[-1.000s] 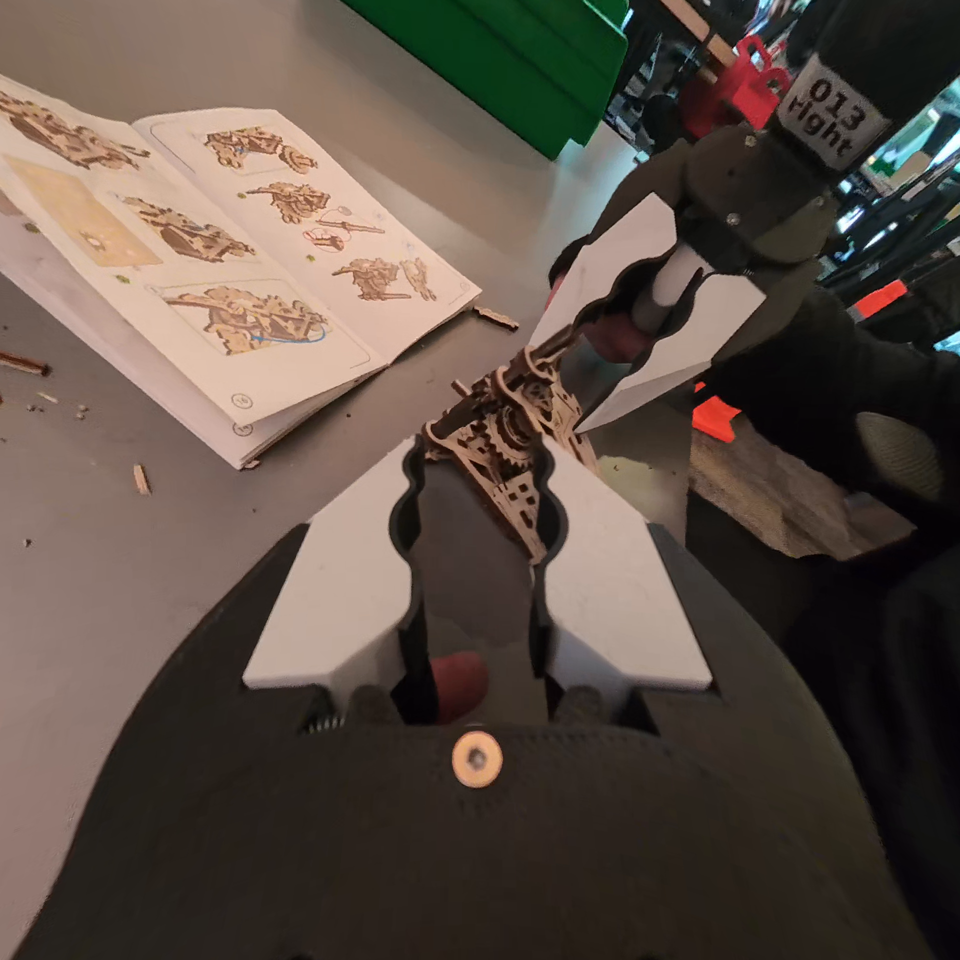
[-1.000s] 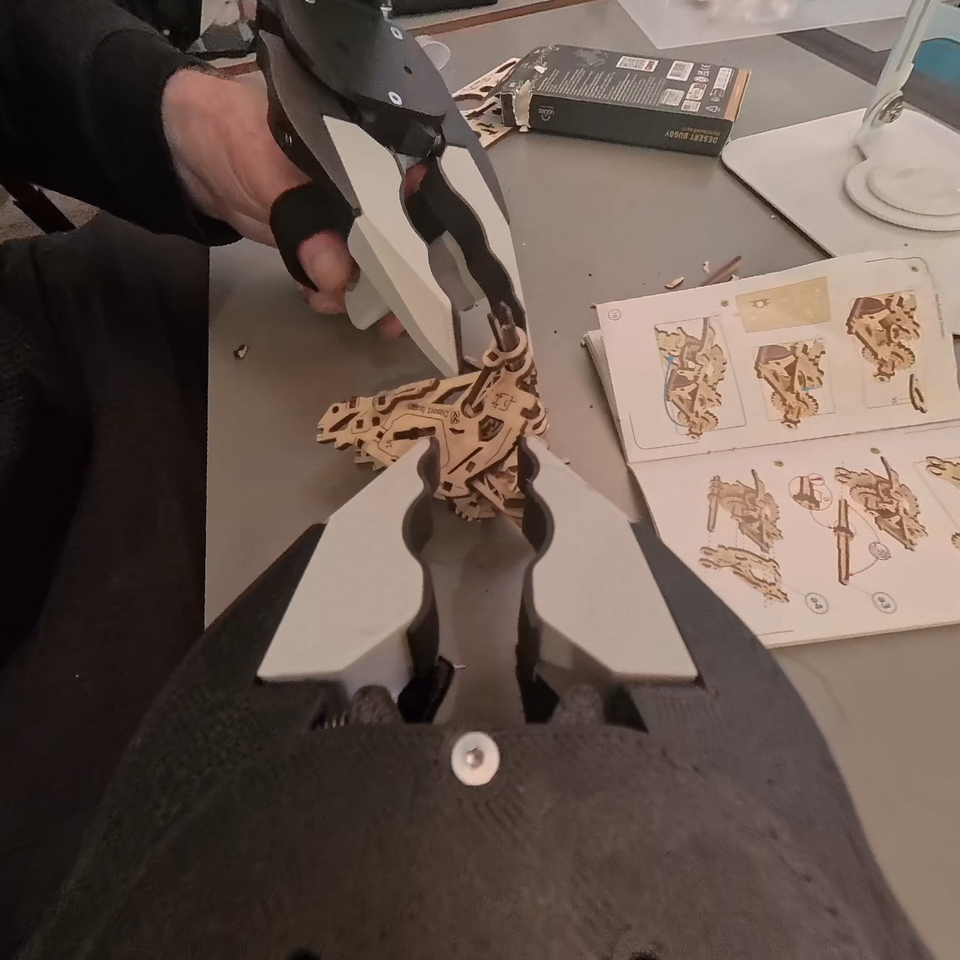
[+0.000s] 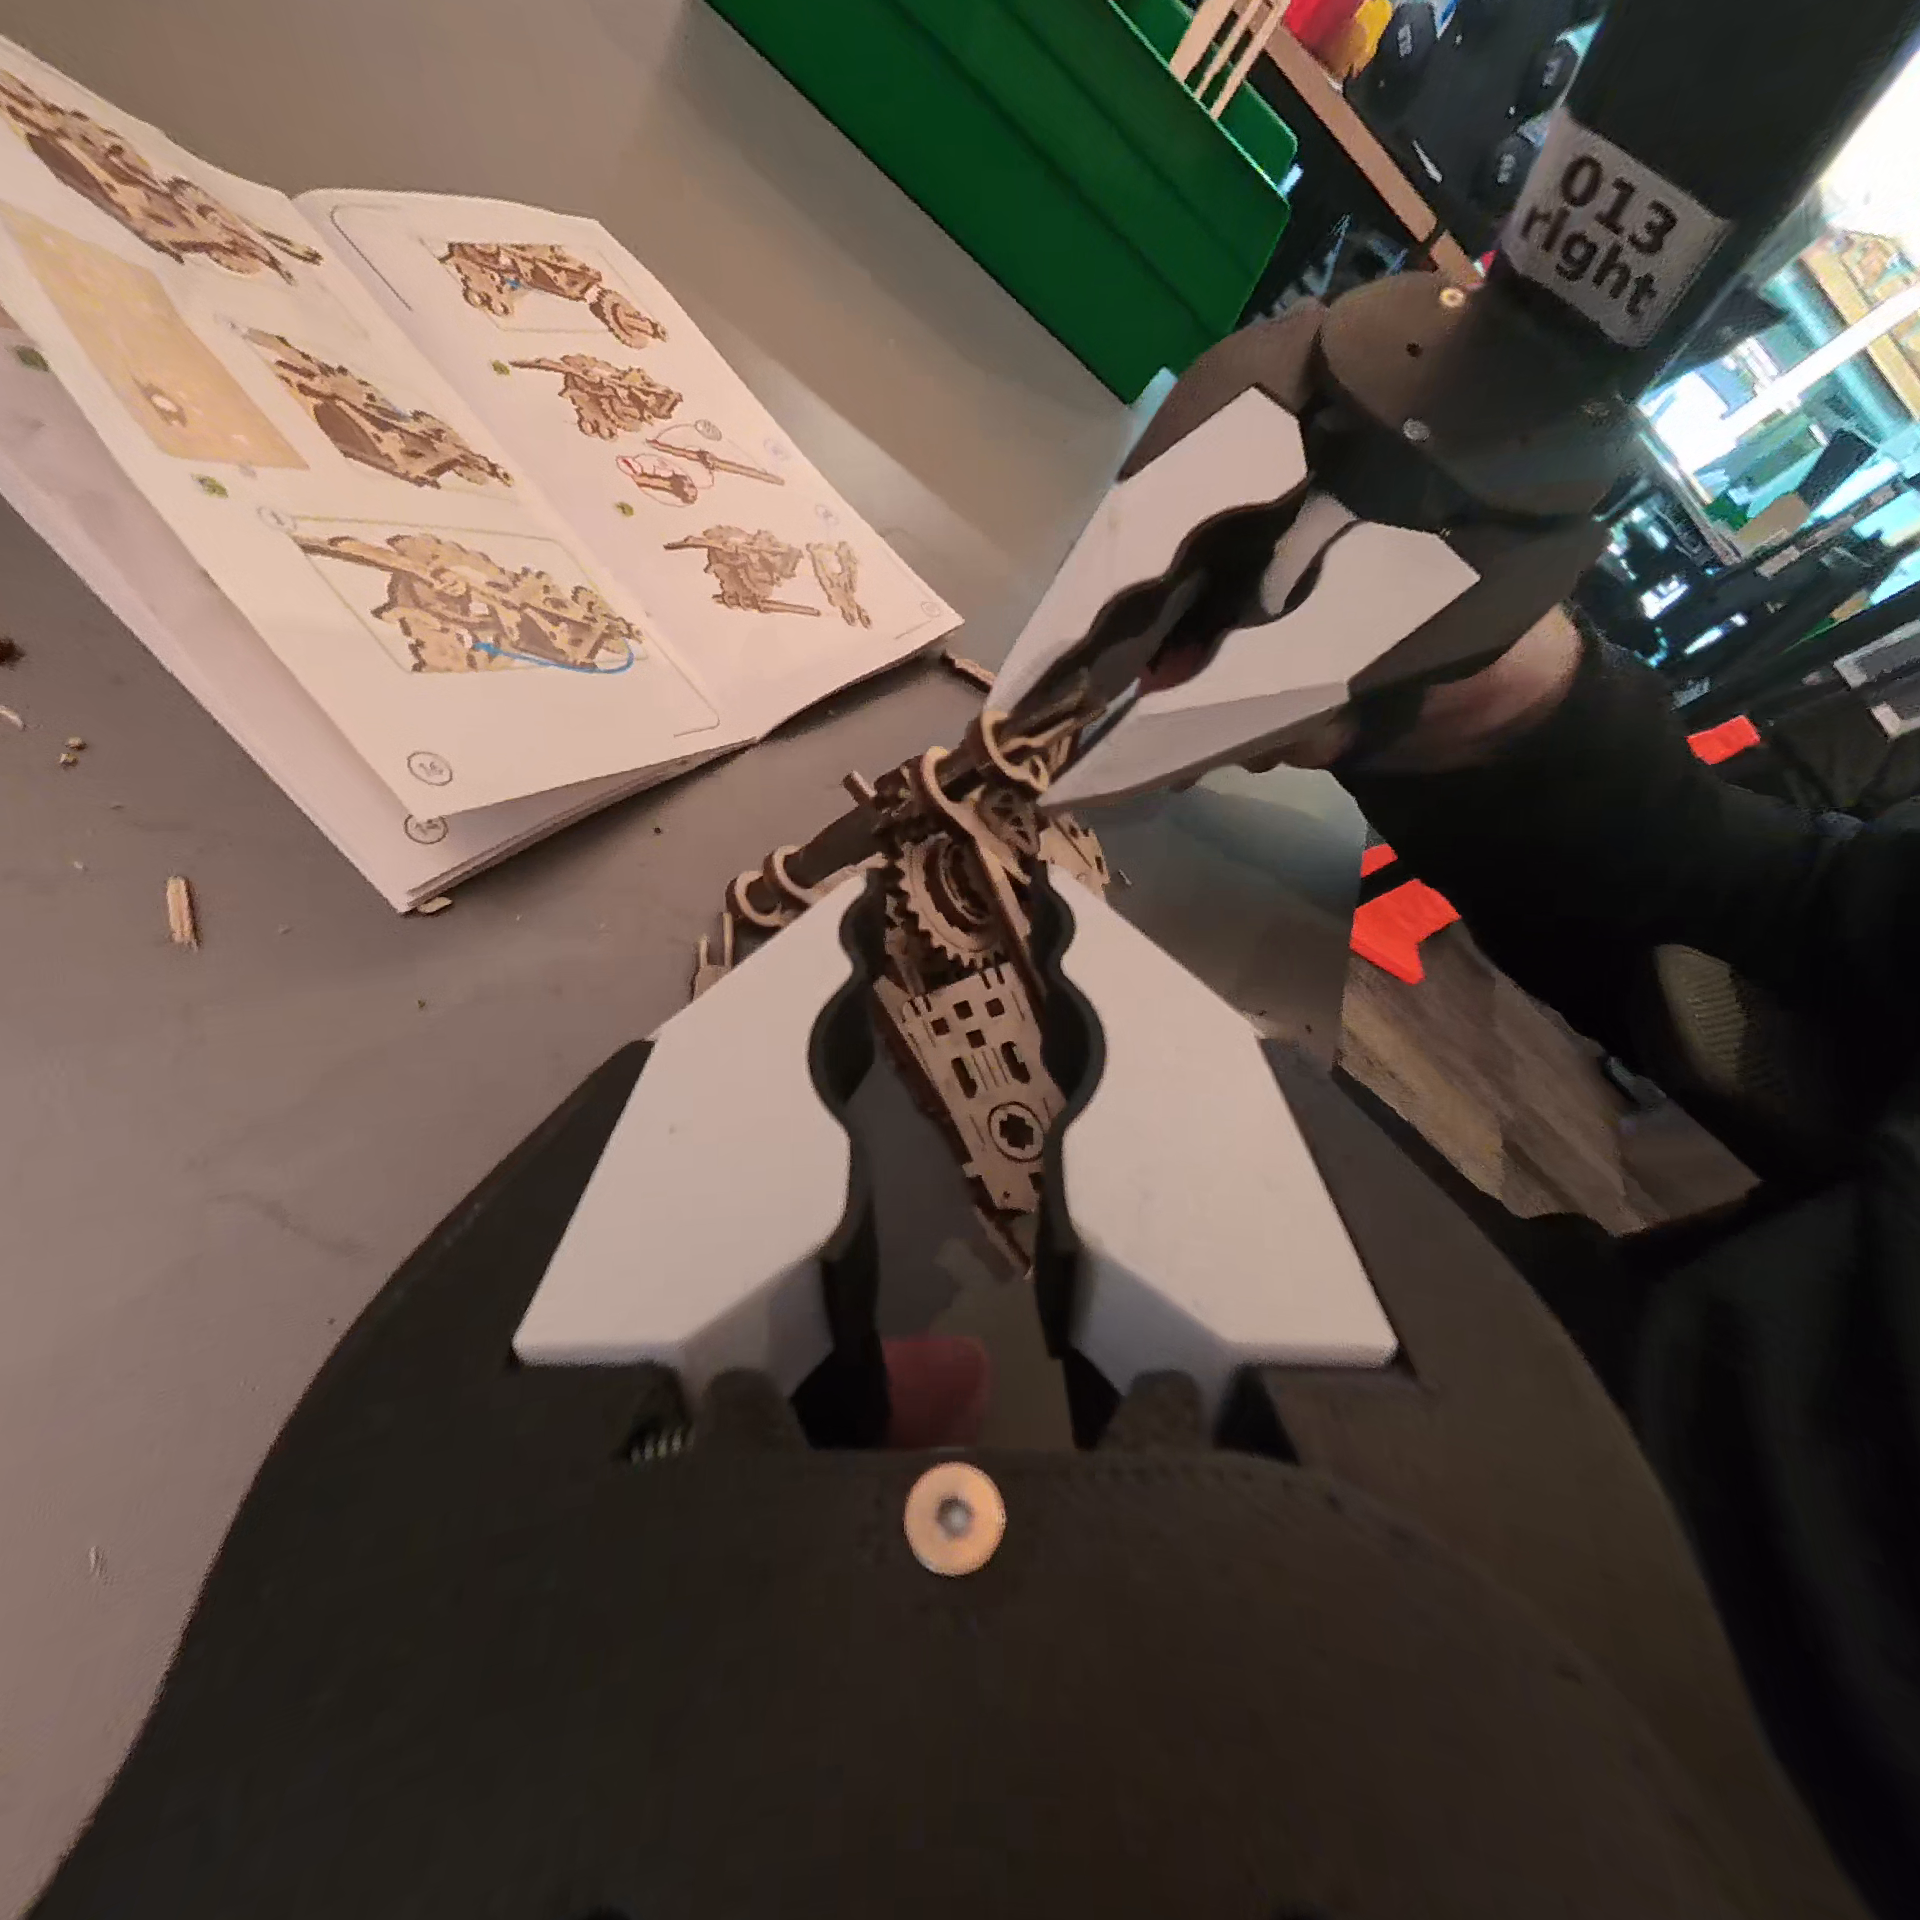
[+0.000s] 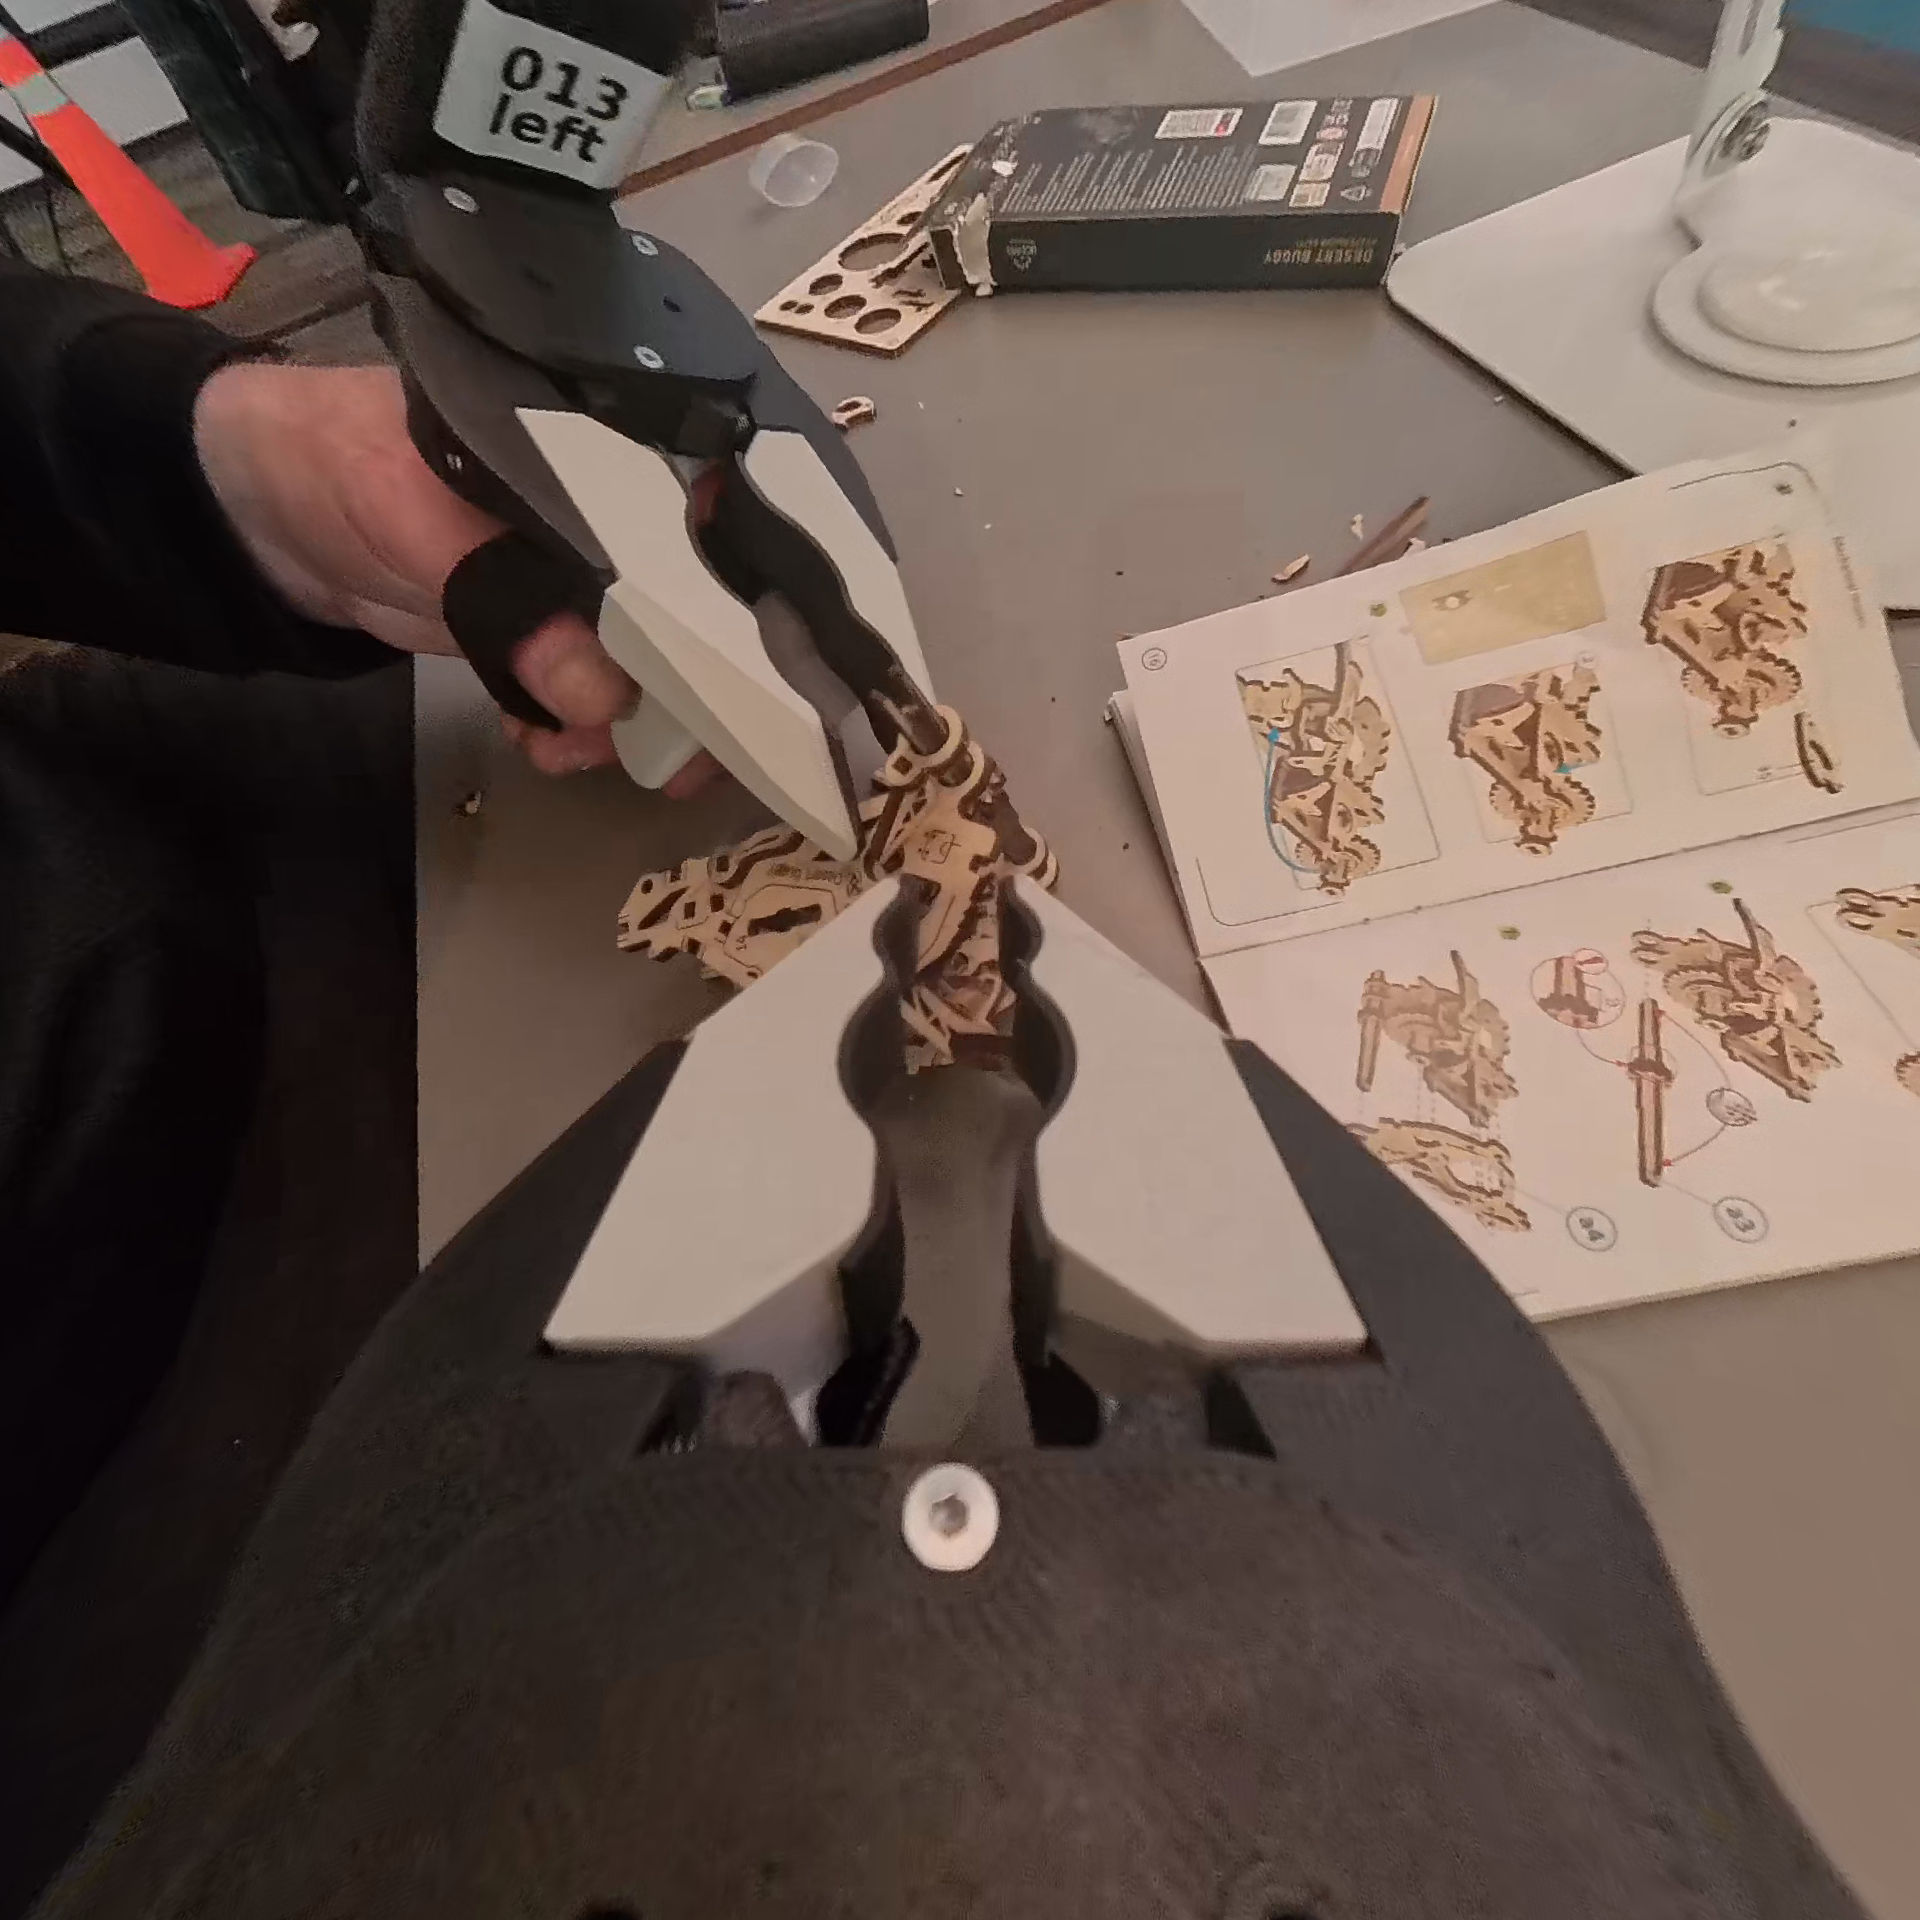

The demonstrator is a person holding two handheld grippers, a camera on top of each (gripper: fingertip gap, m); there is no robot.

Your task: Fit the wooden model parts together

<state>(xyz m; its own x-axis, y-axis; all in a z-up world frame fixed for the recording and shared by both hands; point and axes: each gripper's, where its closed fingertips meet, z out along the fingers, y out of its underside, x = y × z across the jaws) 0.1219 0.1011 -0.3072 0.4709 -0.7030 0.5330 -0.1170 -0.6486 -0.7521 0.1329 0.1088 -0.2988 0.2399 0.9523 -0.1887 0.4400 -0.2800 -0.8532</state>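
Note:
A laser-cut wooden model [image 3: 966,997] with gears and a dark axle [image 3: 821,852] stands on the grey table [image 3: 312,1091]. My left gripper [image 3: 956,894] is shut on the model's gear section, with both pads against its sides. In the right wrist view the left gripper [image 4: 878,779] pinches the model's [image 4: 935,842] upper part by the axle [image 4: 997,810]. My right gripper [image 4: 958,894] is shut on the model's other side. It also shows in the left wrist view [image 3: 1039,748], clamped on the model's far end. A flat openwork part [image 4: 727,925] of the model lies toward the table.
An open instruction booklet [image 3: 468,499] lies beside the model, also in the right wrist view [image 4: 1507,831]. A green bin [image 3: 1018,156], a black box [image 4: 1195,197], a punched wooden sheet [image 4: 862,291] and a white stand base [image 4: 1662,291] sit farther off. Wood scraps [image 3: 182,909] are scattered about. Both grippers' tips are close together, under 4 cm apart.
Both grippers have narrowed their jaws onto the model. The left one has slid forward, so the model now reaches deep between its fingers. The right one has closed on the far end.

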